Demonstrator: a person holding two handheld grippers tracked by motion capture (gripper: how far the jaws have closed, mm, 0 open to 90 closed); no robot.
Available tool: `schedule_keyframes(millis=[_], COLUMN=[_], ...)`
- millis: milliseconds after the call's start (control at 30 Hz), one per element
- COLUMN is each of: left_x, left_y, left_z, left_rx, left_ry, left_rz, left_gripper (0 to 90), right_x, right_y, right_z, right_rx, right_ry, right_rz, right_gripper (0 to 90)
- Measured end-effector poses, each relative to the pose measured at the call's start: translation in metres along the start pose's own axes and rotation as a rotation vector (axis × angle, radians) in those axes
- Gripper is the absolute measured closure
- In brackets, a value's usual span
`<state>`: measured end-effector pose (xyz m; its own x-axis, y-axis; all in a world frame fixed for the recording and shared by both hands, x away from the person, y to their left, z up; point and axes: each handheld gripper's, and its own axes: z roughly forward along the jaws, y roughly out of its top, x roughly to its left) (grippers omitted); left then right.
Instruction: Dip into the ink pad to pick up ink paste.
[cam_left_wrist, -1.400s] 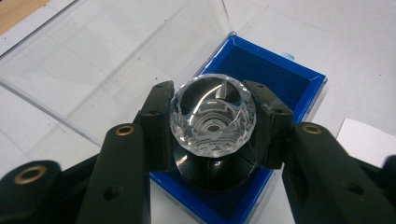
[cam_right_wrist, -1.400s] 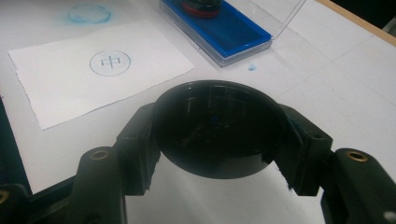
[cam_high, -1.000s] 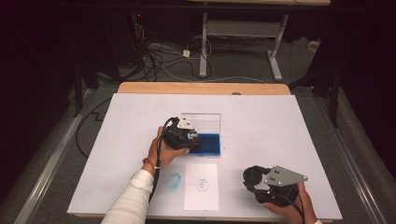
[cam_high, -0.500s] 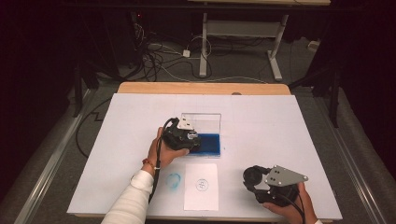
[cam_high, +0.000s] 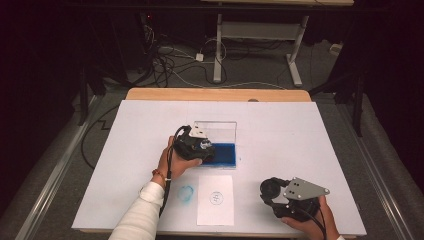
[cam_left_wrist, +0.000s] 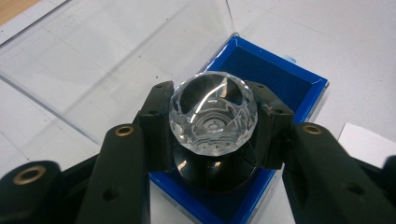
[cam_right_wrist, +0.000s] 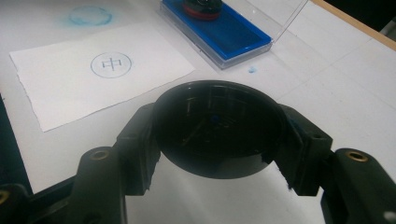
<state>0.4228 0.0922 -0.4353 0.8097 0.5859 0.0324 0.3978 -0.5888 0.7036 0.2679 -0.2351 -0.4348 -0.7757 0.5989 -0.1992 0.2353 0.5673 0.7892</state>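
Observation:
A round stamp with a faceted clear knob (cam_left_wrist: 213, 112) stands on the blue ink pad (cam_left_wrist: 285, 84) of an open case. My left gripper (cam_high: 199, 148) is shut on that knob, one pad on each side. The case's clear lid (cam_high: 218, 131) stands upright behind it. From the right gripper view the stamp's black base with a red ring (cam_right_wrist: 201, 9) rests on the ink pad (cam_right_wrist: 233, 37). My right gripper (cam_high: 278, 194) is near the table's front right, shut on a round black cap (cam_right_wrist: 219, 126). A white paper (cam_high: 216, 200) bears one round blue print (cam_right_wrist: 111, 64).
A blue ink smudge (cam_high: 186, 193) marks the white table cover (cam_high: 300, 130) left of the paper, and a small blue spot (cam_right_wrist: 252, 70) lies by the case. A wooden edge (cam_high: 215, 94) runs along the far side. Cables and desk legs (cam_high: 218, 50) lie on the floor beyond.

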Motion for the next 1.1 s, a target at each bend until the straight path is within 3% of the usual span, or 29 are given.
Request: schedule_keyframes(millis=[333,667,867,1100], left_x=[0.0029,-0.0030,0.0015,-0.0014], left_y=[-0.0023,0.0018,0.0004,-0.0001], left_z=[-0.0005,0.0013,0.0005,-0.0005], left_rx=[-0.011,0.013,0.010,0.015], left_ry=[-0.013,0.012,-0.008,0.000], left_rz=[-0.017,0.014,0.004,0.016], left_gripper=[54.6,54.6,54.5,54.5], right_x=[-0.0001,0.0001,0.0005,-0.0008], right_y=[-0.0006,-0.0006,0.0000,-0.0014], right_z=[-0.0002,0.0015,0.0033,0.0018], right_rx=[0.005,0.008,0.011,0.012], right_ry=[-0.002,0.007,0.012,0.008], right_rz=[-0.003,-0.002,-0.004,0.001], right_gripper=[38.7,38.7,38.7,38.6])
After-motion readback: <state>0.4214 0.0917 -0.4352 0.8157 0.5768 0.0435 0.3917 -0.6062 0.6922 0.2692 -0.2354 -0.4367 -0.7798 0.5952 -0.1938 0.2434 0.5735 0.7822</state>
